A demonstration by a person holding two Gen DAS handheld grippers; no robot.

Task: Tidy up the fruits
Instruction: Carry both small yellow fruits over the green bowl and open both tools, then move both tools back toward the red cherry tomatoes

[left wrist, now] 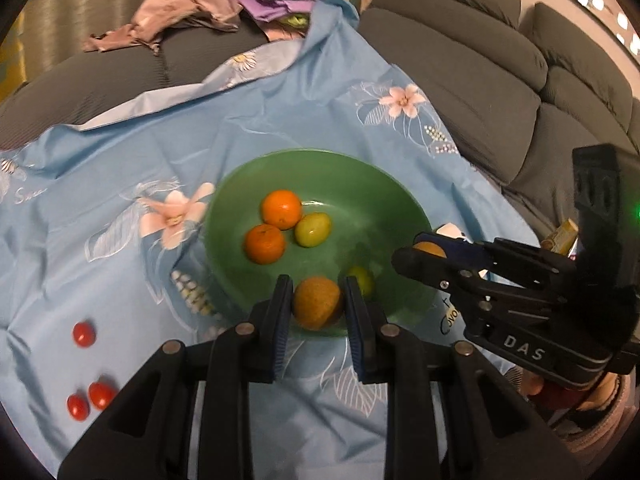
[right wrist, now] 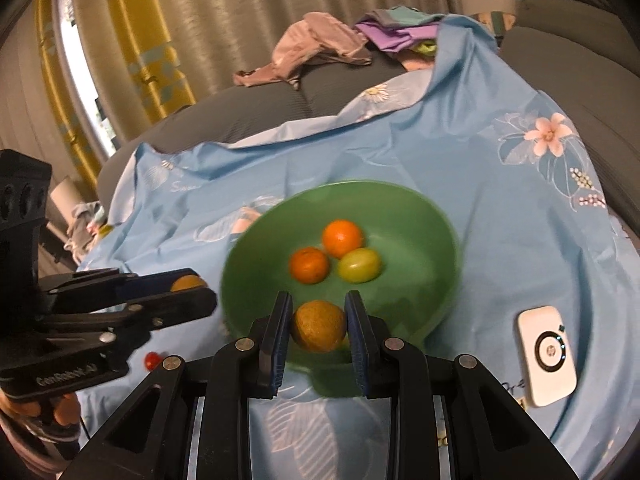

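Both the left gripper (left wrist: pixel 317 300) and right gripper (right wrist: pixel 318 325) are pinching dull orange fruits over the green bowl's (left wrist: pixel 360 176) near rim, needing release inside.

Both hand-held grippers carry fruit at a green bowl

The right hand-held gripper (right wrist: pixel 318 326) clamps a dull orange fruit (right wrist: pixel 319 325) over the green bowl's (right wrist: pixel 420 216) near rim. Two oranges (right wrist: pixel 342 238) and a yellow-green fruit (right wrist: pixel 358 266) lie inside. Left, the left hand-held gripper (right wrist: pixel 188 290) grips another orange fruit (right wrist: pixel 185 282). A white device (right wrist: pixel 546 358) lies right on the blue floral cloth (right wrist: pixel 480 184).
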